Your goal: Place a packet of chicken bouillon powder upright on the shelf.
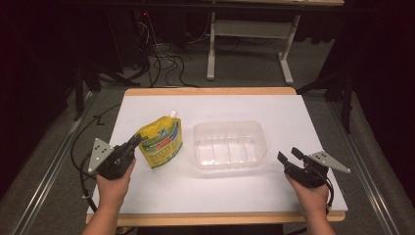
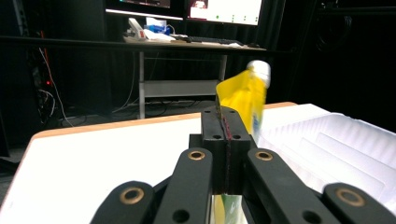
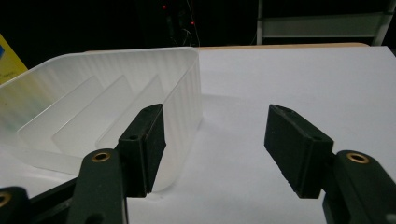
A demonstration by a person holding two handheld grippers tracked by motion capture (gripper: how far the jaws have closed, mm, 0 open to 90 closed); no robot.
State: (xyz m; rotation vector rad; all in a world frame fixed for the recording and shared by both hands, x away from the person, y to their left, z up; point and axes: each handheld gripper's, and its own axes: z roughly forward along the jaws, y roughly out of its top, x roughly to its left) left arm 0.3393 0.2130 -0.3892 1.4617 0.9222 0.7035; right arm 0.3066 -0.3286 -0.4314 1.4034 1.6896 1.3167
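Yellow spouted pouch in left claw, label print unreadable.

A lab: dark curtained surroundings, lit monitors on a desk (keyboard too), loose cables across the floor.

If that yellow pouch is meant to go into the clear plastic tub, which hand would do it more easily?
Probably the left. The left gripper is already shut on the edge of the yellow spouted pouch, right beside the clear plastic tub. The right gripper is open, holds nothing, and sits on the tub's far side.
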